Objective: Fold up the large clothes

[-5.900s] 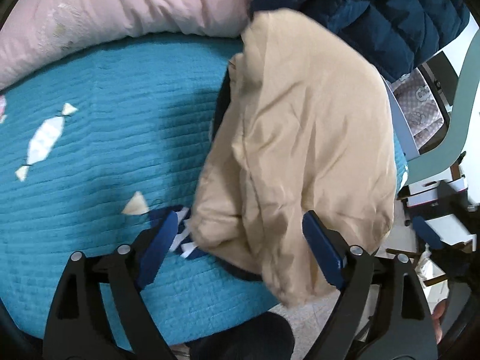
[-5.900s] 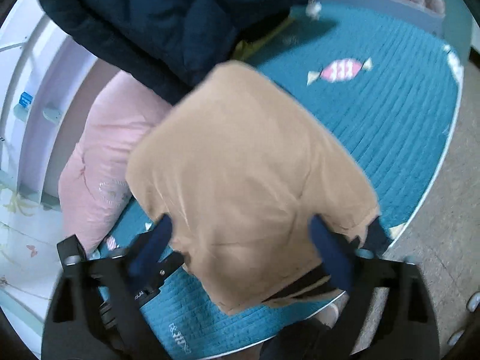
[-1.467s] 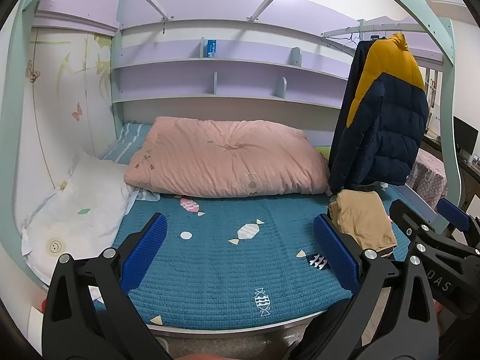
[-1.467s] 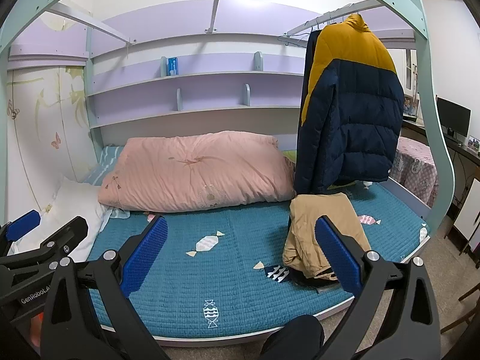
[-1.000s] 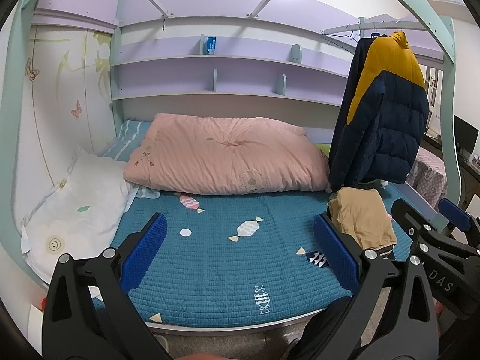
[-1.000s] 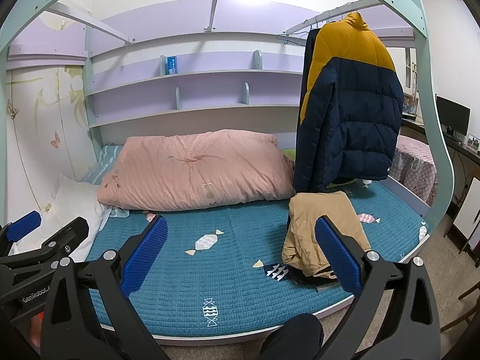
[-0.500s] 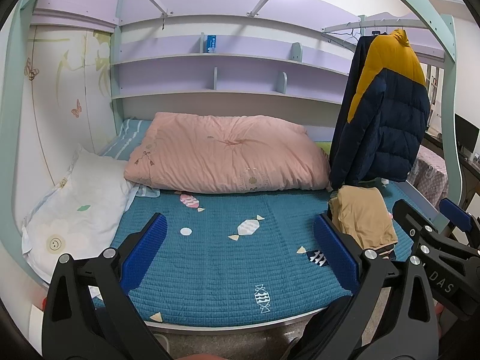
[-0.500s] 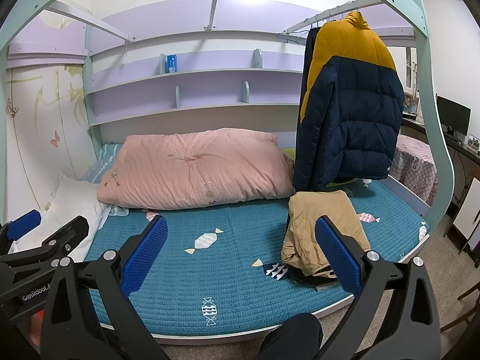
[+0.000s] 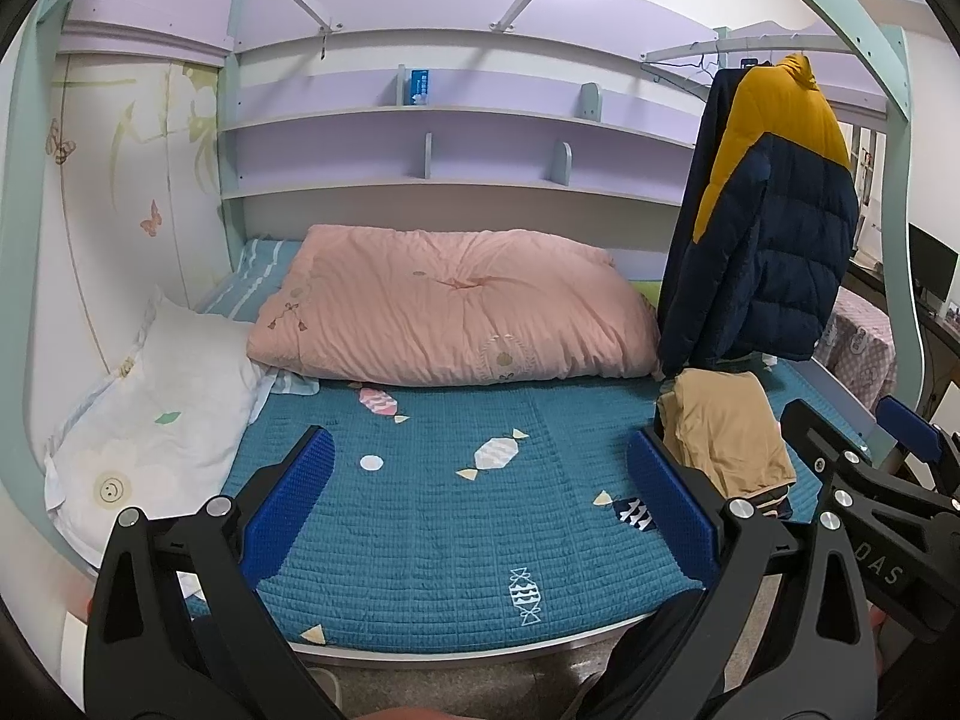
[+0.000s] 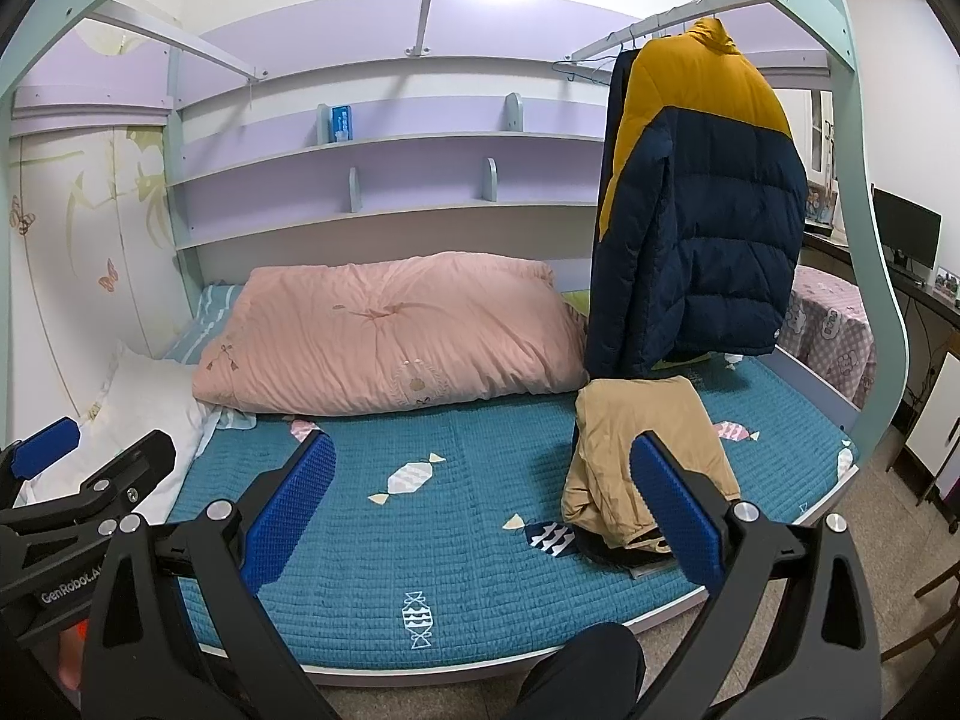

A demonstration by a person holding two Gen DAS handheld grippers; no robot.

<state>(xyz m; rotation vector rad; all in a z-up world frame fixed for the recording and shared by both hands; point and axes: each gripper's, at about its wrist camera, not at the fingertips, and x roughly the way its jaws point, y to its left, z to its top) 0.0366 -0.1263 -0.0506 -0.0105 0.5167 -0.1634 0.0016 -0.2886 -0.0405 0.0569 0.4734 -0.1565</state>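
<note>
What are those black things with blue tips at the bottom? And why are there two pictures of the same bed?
Those are two claws, one held in each of a person's hands. Each carries a camera looking forward between its fingers, so each picture is one claw's view. The left claw and the right claw are both open and hold nothing. On the teal bed cover lies a folded tan garment on top of something dark, near the right edge. Behind are a pink quilt and a white pillow. A navy and yellow jacket hangs above.

Black-framed tongs (image 9: 480,504) with ribbed blue pads (image 9: 288,507), silver screws, white "GenRobot" lettering; dark trouser knee (image 10: 585,669).
</note>
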